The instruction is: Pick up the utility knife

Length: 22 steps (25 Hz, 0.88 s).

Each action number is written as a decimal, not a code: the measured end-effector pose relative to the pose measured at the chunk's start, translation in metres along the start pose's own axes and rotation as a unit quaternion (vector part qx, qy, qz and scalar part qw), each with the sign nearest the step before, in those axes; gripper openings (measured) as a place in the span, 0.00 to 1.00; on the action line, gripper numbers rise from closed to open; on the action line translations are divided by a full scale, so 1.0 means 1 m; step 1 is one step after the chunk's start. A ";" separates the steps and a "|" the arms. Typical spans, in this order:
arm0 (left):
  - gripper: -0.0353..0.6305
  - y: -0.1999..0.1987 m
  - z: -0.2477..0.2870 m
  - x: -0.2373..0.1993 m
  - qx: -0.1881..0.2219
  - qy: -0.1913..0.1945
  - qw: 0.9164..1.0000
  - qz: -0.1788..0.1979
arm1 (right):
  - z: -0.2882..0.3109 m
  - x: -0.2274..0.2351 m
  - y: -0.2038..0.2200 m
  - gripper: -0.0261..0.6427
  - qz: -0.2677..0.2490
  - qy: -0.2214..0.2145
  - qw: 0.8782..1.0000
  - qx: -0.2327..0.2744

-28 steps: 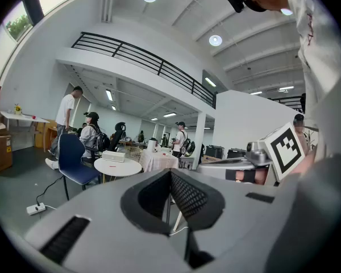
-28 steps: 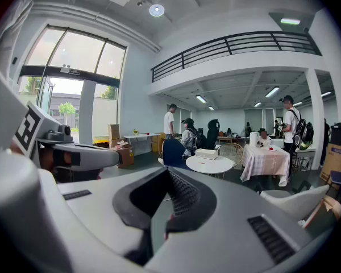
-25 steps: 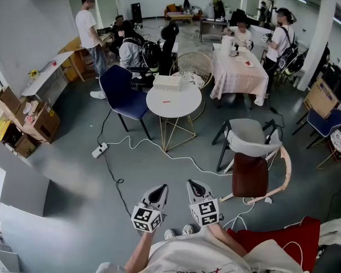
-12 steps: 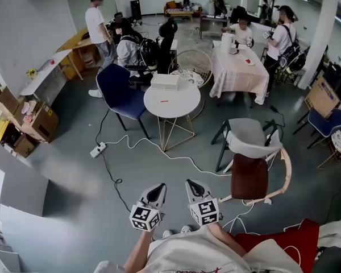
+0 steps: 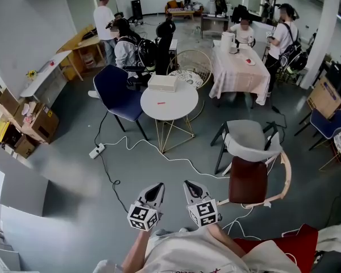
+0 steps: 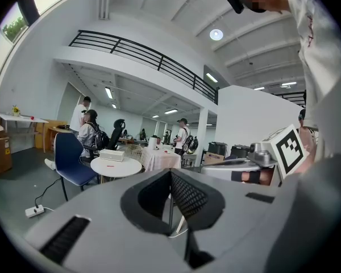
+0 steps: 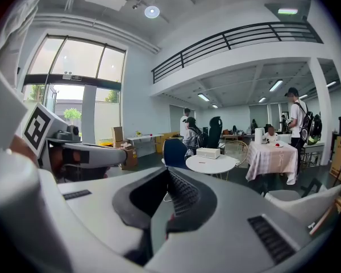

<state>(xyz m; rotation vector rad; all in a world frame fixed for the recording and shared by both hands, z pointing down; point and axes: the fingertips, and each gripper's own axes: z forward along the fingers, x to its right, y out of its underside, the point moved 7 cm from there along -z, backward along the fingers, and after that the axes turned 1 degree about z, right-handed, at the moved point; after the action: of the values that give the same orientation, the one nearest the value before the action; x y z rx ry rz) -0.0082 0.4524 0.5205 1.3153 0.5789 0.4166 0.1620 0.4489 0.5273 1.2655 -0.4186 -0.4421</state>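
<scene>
Lying well beyond left gripper (image 5: 156, 187) and right gripper (image 5: 191, 185) is the utility knife (image 5: 161, 102).

Both forearms reach forward, side by side, pointing nearly level: left claw (image 5: 154, 187) seemingly closed (nothing between its jaws), right claw (image 5: 191, 185) closed, empty.

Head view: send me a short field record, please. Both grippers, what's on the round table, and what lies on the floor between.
left gripper: shut, empty
right gripper: shut, empty
round table: ahead, beyond both grippers
on table: white box; small red item, too small to identify
floor between: white cable, power strip
beside table: blue chair
</scene>
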 end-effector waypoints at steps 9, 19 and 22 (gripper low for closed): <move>0.07 0.019 0.006 0.007 -0.015 -0.004 1.000 -0.015 | -0.006 0.011 0.015 0.06 0.008 0.003 1.000 -0.013; 0.07 0.021 0.035 -0.020 -0.012 0.004 1.000 -0.025 | 0.027 0.028 0.013 0.06 0.001 0.011 1.000 -0.020; 0.07 0.019 0.049 -0.035 -0.011 0.008 1.000 -0.027 | 0.045 0.035 0.011 0.06 0.000 0.015 1.000 -0.025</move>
<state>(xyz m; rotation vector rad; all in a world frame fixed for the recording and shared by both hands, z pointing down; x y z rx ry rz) -0.0053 0.3971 0.5522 1.2737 0.6205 0.3881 0.1687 0.3966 0.5508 1.2227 -0.3803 -0.4300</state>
